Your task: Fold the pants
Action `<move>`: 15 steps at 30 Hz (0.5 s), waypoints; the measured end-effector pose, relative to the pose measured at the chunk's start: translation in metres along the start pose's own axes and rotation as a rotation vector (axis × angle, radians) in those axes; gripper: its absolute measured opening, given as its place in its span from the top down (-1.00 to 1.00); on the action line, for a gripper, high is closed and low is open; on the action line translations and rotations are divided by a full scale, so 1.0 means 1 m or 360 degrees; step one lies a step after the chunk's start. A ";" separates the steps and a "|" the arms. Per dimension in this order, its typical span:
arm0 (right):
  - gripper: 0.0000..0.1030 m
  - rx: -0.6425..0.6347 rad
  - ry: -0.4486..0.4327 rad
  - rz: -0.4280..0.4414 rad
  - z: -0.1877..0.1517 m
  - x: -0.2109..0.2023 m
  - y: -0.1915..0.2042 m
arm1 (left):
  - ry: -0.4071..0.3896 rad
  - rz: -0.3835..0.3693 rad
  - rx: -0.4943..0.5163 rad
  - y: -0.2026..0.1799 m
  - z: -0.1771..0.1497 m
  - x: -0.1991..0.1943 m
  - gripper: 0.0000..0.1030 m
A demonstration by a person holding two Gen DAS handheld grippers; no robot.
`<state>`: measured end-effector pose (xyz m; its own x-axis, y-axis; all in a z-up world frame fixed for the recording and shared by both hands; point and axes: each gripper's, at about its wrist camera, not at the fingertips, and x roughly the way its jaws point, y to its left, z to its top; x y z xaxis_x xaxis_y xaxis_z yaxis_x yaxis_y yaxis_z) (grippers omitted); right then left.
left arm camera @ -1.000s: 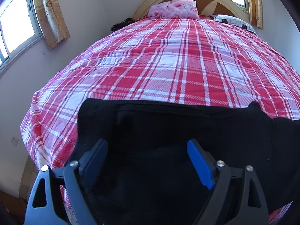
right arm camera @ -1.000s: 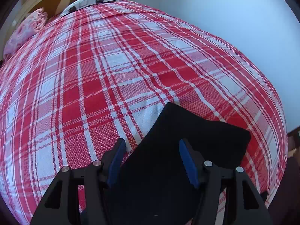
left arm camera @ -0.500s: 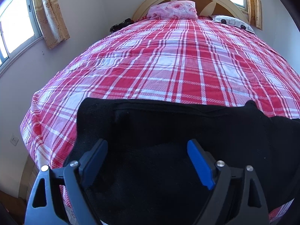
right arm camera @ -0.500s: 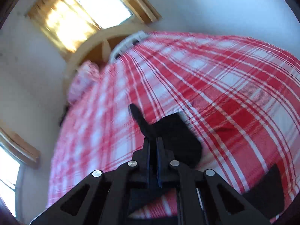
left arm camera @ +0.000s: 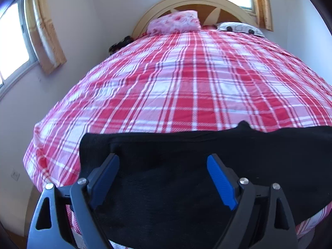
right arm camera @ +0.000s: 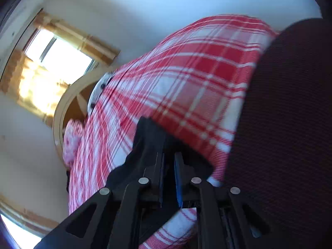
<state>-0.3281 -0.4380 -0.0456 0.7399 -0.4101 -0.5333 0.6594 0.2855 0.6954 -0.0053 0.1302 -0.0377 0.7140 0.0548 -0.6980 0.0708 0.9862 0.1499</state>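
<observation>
Black pants (left arm camera: 186, 166) lie flat across the near edge of the bed, on the red and white plaid bedspread (left arm camera: 186, 83). My left gripper (left arm camera: 162, 161) is open, its blue-padded fingers (left arm camera: 220, 178) spread just above the waist end of the pants. My right gripper (right arm camera: 169, 161) is shut on a fold of the black pants (right arm camera: 149, 141) and holds that end lifted off the bed, the view tilted. A large dark stretch of the same cloth (right arm camera: 286, 124) fills the right of the right wrist view.
A pink pillow (left arm camera: 174, 21) and a white patterned pillow (left arm camera: 238, 28) lie at the curved wooden headboard (left arm camera: 199, 2). Curtained windows (left arm camera: 12, 47) stand on the left wall and behind the headboard. A dark object (left arm camera: 120, 44) sits at the bed's far left edge.
My right gripper has shut on the leg end of the pants, lifted it and swung it up, tilting its view. My left gripper stays open over the waist, shifted slightly.
</observation>
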 end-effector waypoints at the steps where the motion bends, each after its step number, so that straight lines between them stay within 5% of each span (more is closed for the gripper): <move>1: 0.60 0.0015 -0.0036 0.0004 0.001 -0.004 -0.002 | -0.0004 -0.0009 0.0010 -0.003 0.001 -0.002 -0.74; 3: -0.10 0.0015 -0.0046 0.0028 0.001 -0.006 0.000 | -0.0013 -0.0062 0.0029 -0.010 0.001 -0.007 -0.74; 4: -0.17 0.0033 -0.0045 0.0046 0.001 -0.006 0.000 | -0.0032 -0.0106 0.0057 -0.015 0.000 -0.013 -0.74; 7: -0.18 0.0045 -0.0015 0.0179 -0.004 -0.007 0.003 | -0.0096 -0.0174 0.0177 -0.035 -0.002 -0.028 -0.74; 10: -0.18 -0.0073 -0.0009 0.0146 -0.012 -0.003 0.012 | -0.0142 -0.0193 0.0281 -0.049 -0.003 -0.038 -0.74; 12: -0.18 -0.0135 0.0015 0.0088 -0.019 0.000 0.016 | -0.0147 -0.0187 0.0291 -0.048 -0.003 -0.040 -0.74; 15: -0.18 -0.0232 0.0039 0.0178 -0.034 -0.001 0.023 | -0.0118 -0.0091 0.0213 -0.020 -0.001 -0.039 -0.74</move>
<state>-0.3094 -0.4014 -0.0455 0.8115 -0.3478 -0.4695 0.5838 0.4513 0.6749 -0.0353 0.1086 -0.0147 0.7553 -0.0173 -0.6552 0.2016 0.9573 0.2071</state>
